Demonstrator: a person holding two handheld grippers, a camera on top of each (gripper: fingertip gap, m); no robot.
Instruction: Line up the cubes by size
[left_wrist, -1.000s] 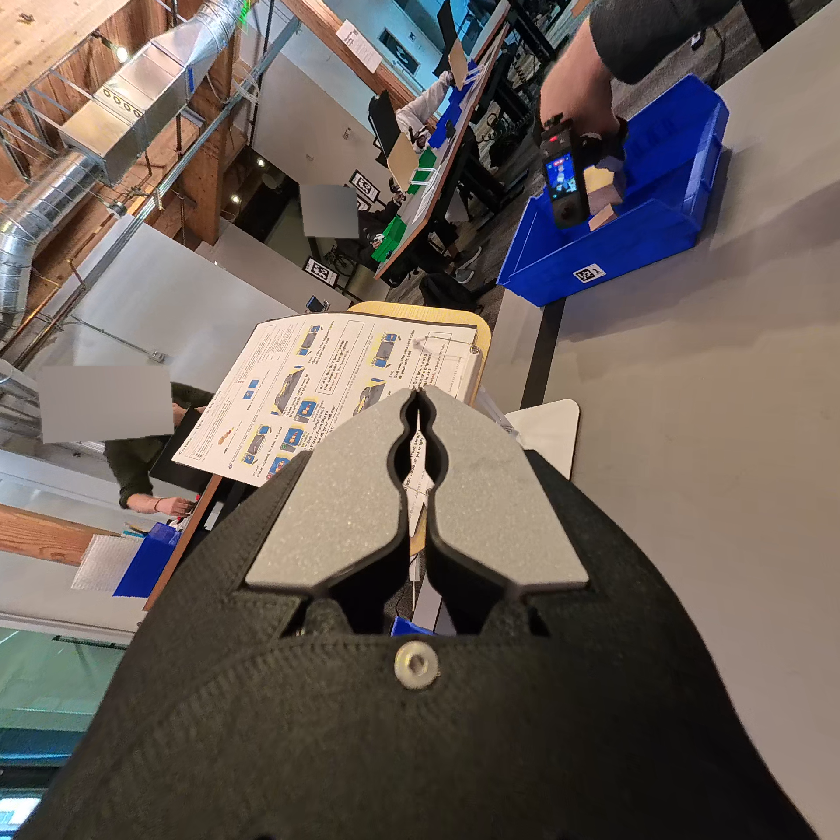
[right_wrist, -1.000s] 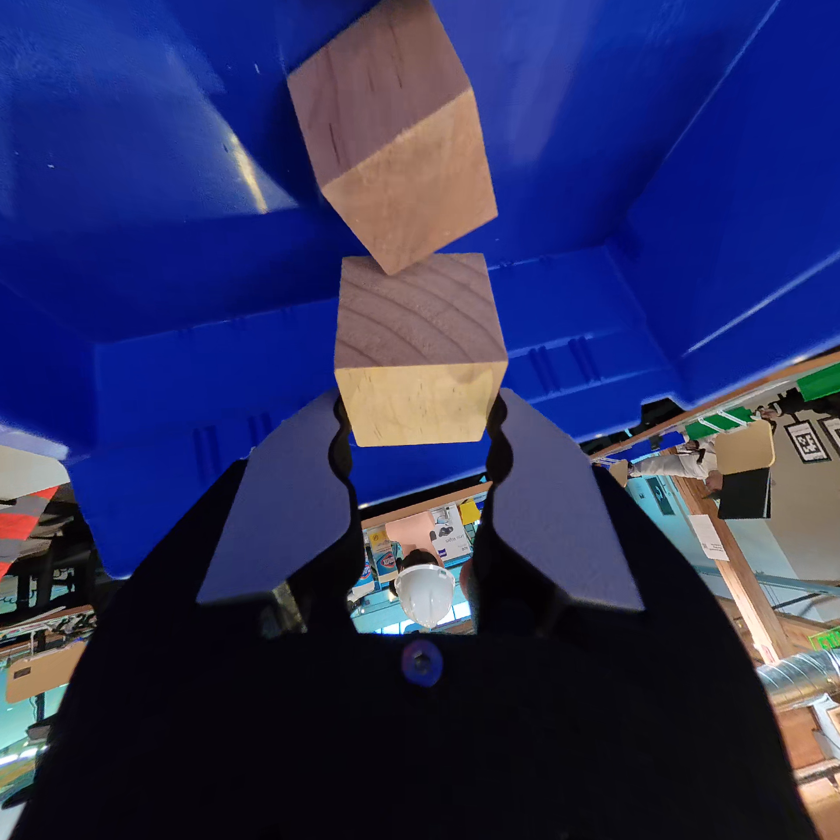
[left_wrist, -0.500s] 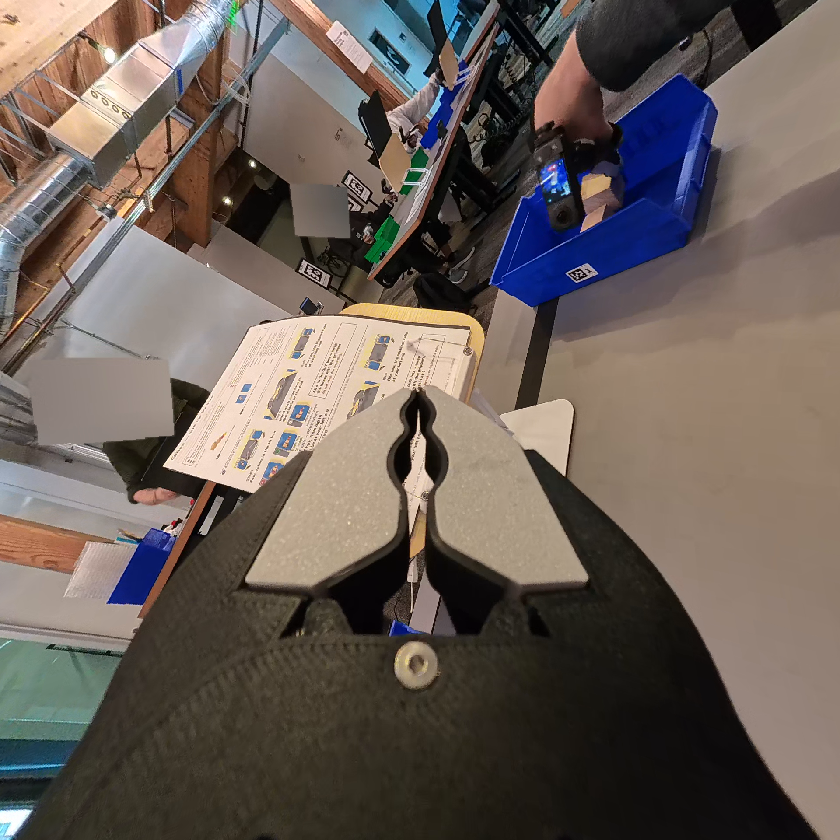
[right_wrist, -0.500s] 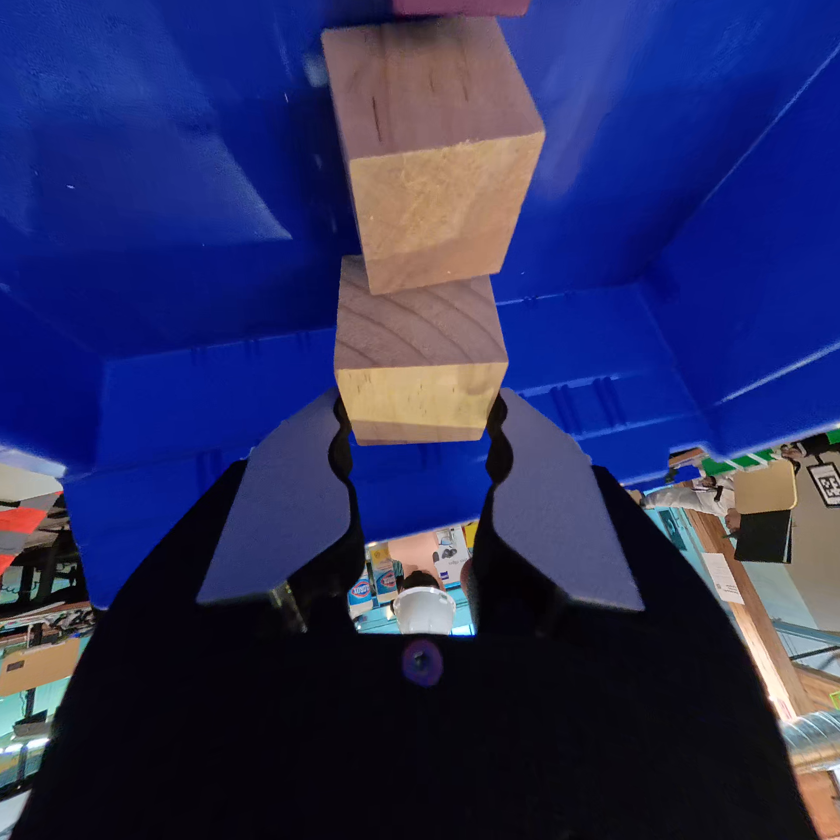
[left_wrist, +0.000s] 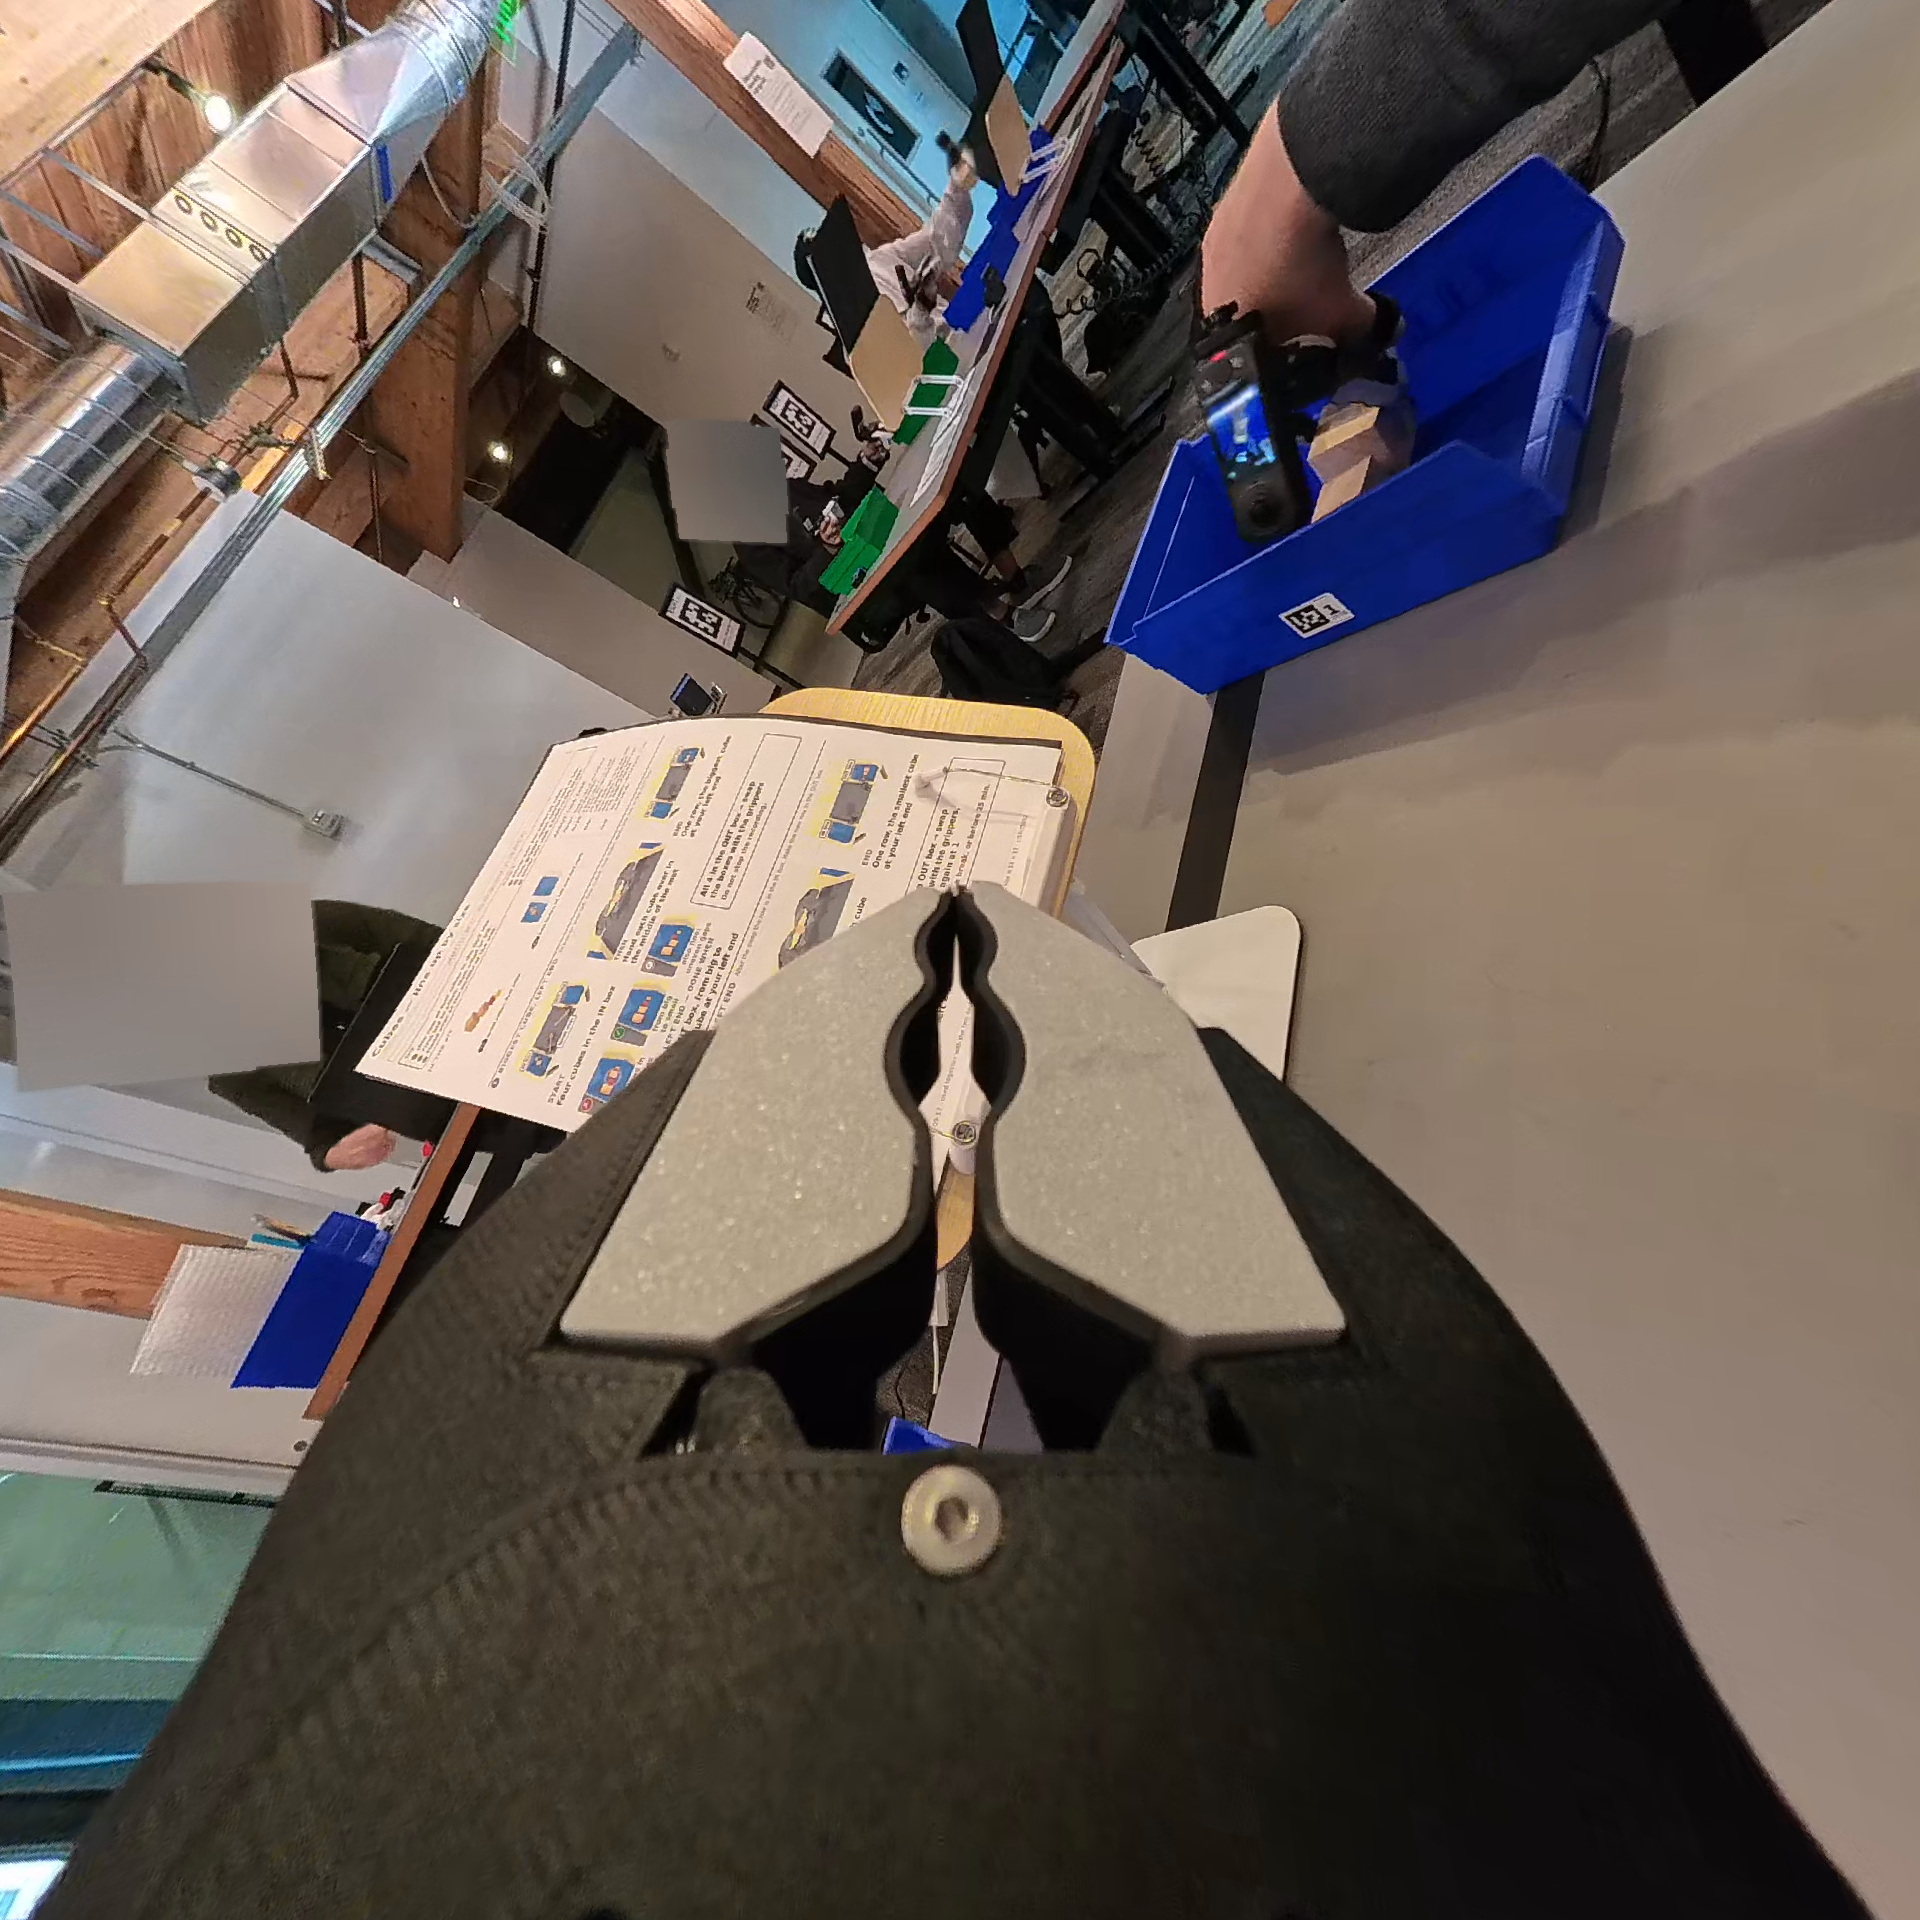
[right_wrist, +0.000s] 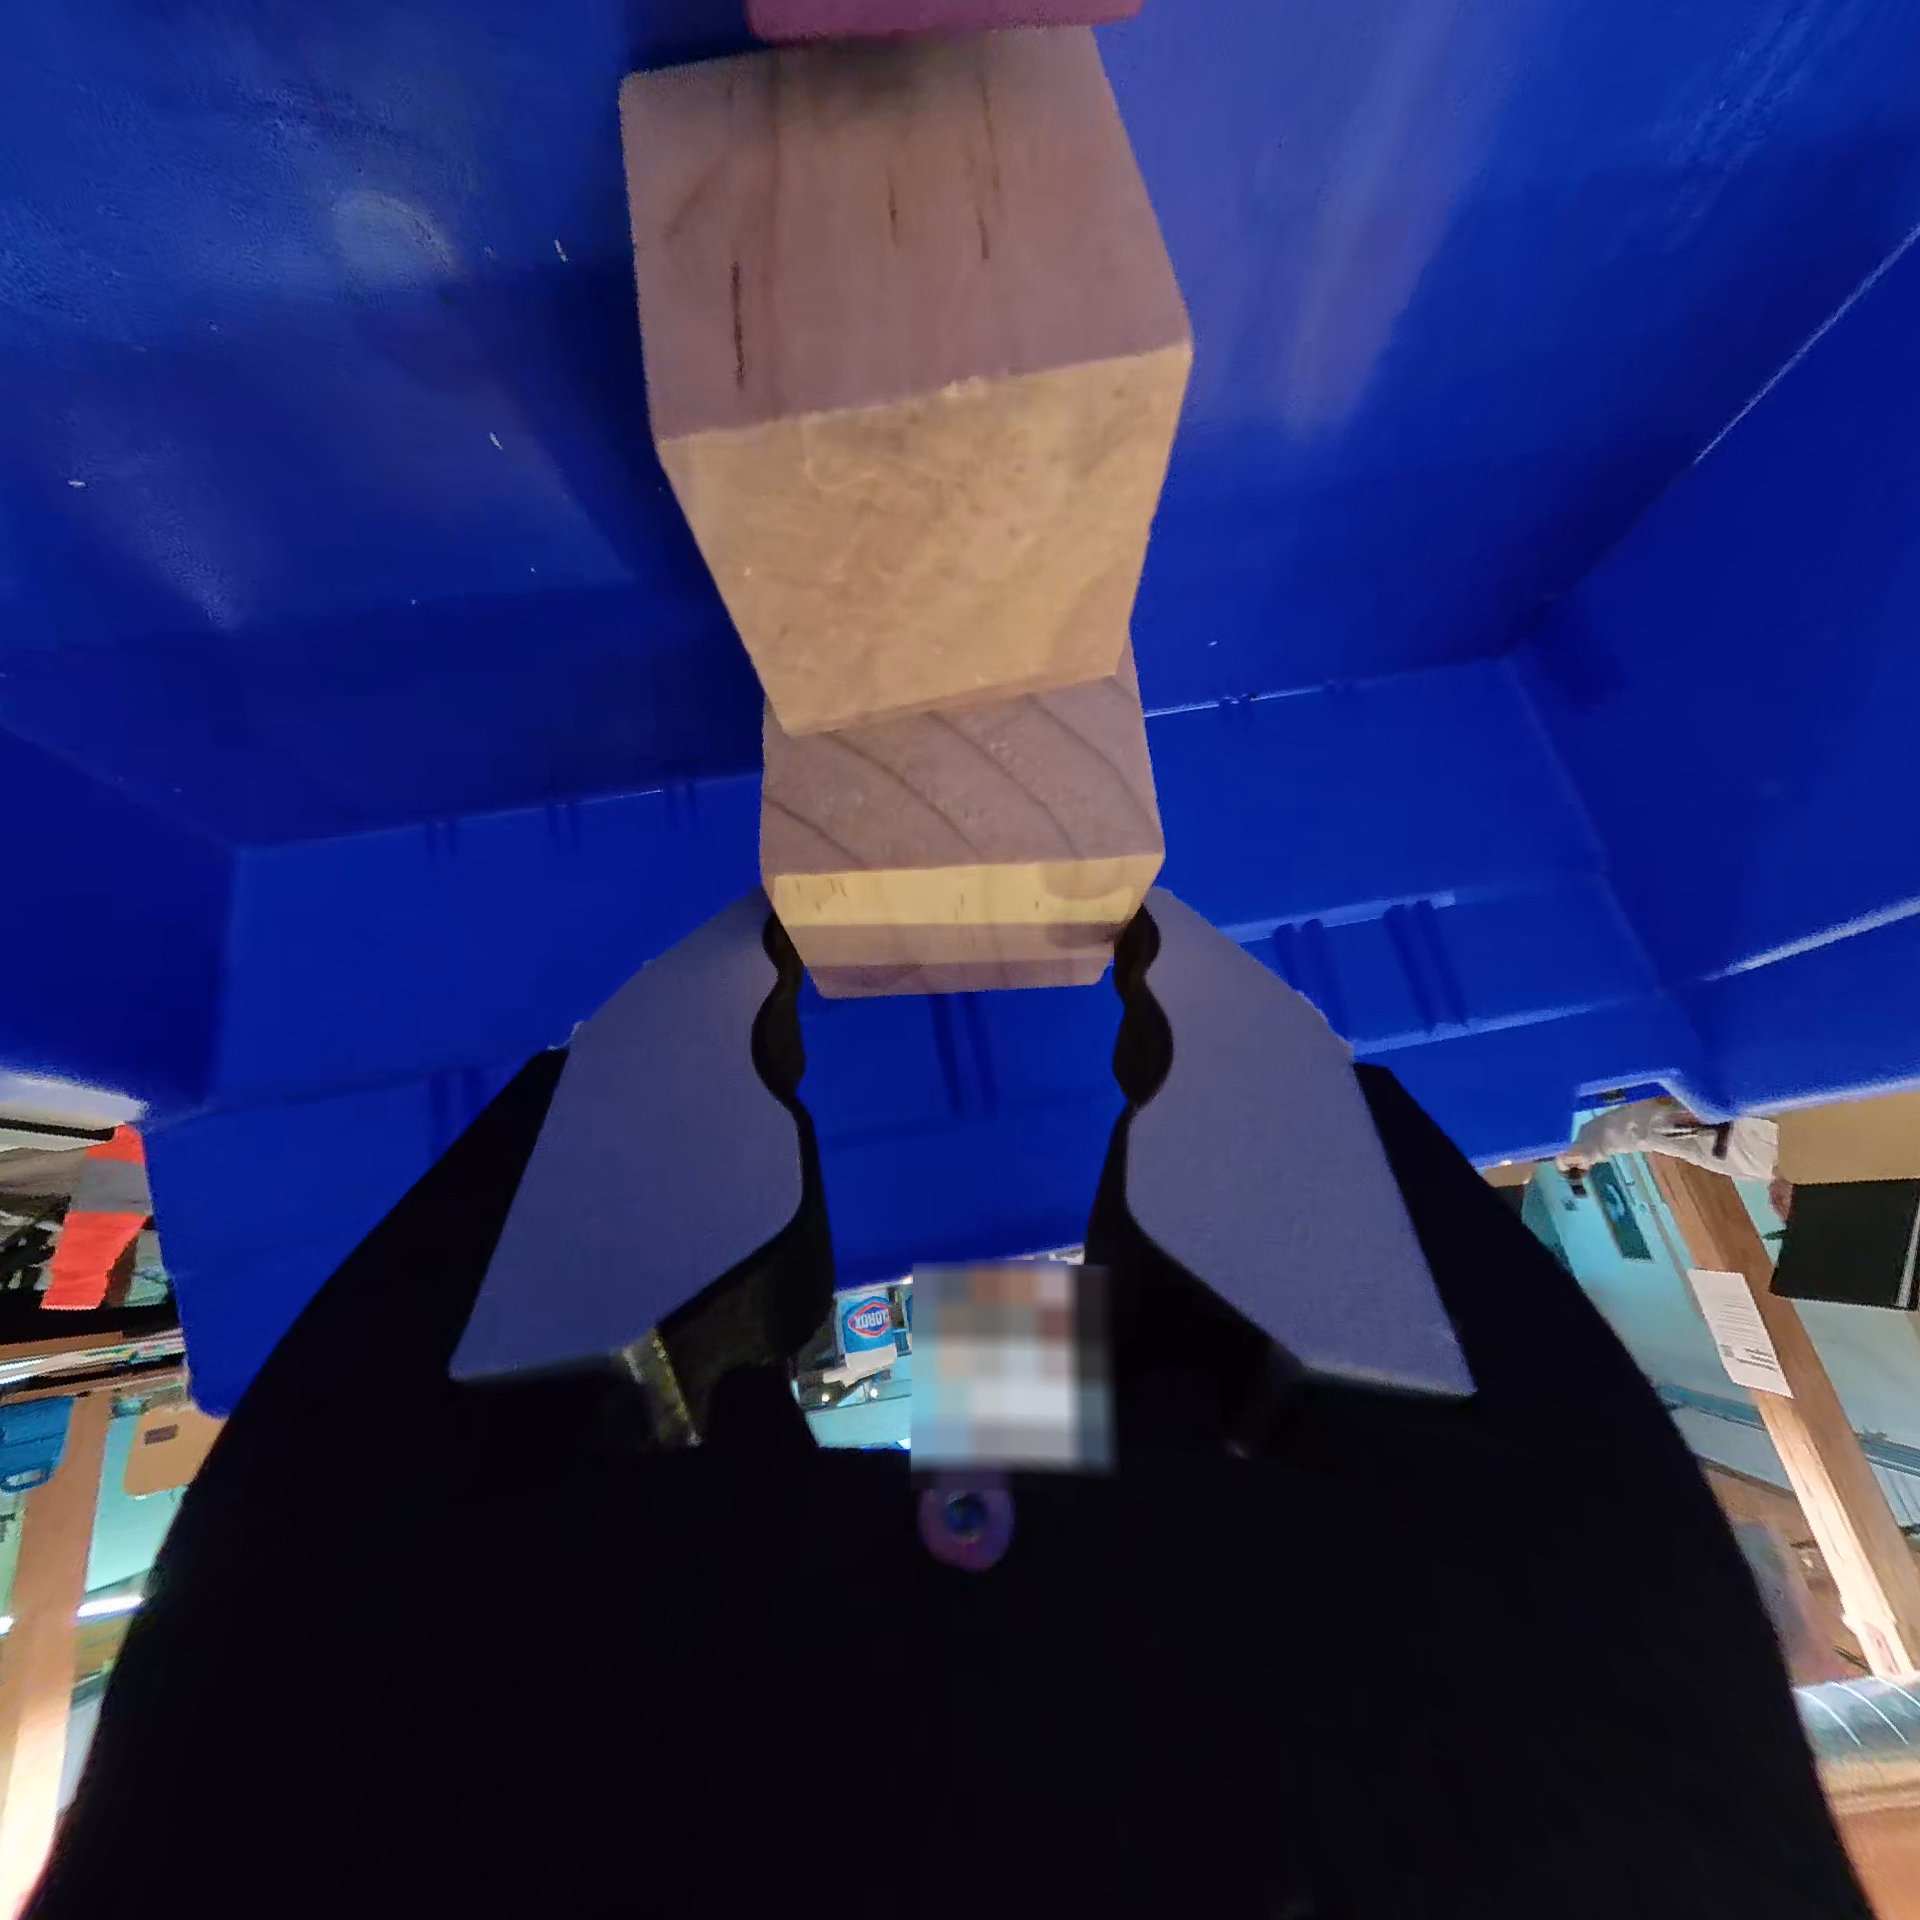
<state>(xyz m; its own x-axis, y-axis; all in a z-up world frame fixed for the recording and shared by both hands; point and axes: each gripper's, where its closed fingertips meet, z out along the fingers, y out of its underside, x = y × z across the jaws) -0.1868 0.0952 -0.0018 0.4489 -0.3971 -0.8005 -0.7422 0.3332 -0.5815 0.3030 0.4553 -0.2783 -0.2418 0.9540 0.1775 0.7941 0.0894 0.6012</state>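
The held cube (right_wrist: 961, 894) now presses against the larger cube (right_wrist: 904, 416).

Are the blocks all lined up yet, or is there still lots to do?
Not yet. No cube sits on the grey table, so no line has begun. In hand: the right gripper has its jaws pressed on a wooden cube inside the blue bin. A bigger cube is still in there too. The left gripper is shut and empty. Nearly everything is left.
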